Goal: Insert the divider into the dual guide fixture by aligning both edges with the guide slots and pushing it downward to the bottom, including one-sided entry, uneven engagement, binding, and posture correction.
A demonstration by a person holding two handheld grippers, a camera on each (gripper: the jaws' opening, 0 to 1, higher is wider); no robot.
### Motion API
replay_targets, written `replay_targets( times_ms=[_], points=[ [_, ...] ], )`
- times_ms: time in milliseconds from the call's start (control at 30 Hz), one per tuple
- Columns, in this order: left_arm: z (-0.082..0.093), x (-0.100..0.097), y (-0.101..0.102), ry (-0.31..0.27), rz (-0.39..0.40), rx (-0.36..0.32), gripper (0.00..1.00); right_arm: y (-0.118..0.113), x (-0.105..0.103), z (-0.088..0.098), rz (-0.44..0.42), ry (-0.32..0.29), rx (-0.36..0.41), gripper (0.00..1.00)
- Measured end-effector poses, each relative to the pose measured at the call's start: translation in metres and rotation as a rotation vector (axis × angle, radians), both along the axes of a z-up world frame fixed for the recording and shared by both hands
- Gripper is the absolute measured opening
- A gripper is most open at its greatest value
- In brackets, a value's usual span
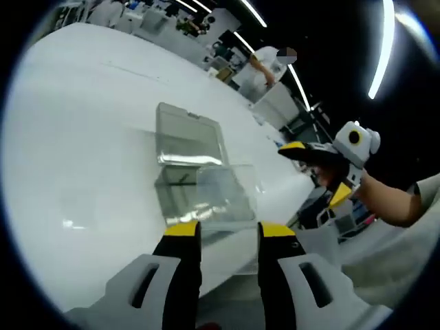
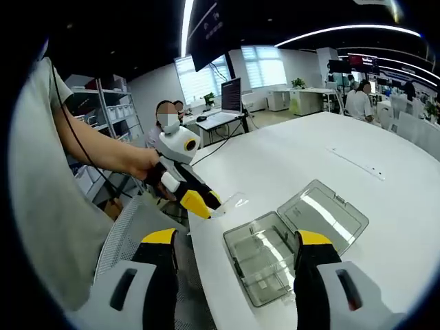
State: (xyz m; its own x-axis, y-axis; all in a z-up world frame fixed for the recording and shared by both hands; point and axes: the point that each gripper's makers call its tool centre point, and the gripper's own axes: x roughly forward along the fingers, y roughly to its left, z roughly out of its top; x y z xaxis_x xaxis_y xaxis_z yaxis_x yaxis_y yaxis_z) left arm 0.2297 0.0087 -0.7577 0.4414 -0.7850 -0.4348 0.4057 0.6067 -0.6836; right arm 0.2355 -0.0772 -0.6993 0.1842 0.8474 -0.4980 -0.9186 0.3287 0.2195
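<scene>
A clear plastic box, the guide fixture, lies on the white table with its hinged lid flat open. In the left gripper view the lid stands behind the box body. My left gripper sits just off the table's near edge, its jaws set on a thin clear divider that spans the gap. In the right gripper view, the left gripper carries that clear sheet at the table corner. My right gripper hangs wide open above the box with nothing in it, off to the side.
The table edge runs close under both grippers. A grey mesh chair stands beside it. A person's arm holds the left gripper. Seated people and desks with monitors fill the room behind.
</scene>
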Motion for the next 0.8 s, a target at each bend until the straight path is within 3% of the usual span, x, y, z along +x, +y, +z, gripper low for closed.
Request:
replay_targets(
  times_ms=[400,800],
  points=[
    [0.020,-0.005,-0.022,-0.052,-0.051,-0.109,0.28,0.008,0.001,0.010,0.014,0.085,0.085,0.62],
    [0.056,-0.009,-0.044,-0.127,-0.133,-0.219,0.28,0.020,-0.001,0.025,0.041,0.240,0.231,0.60]
  ],
)
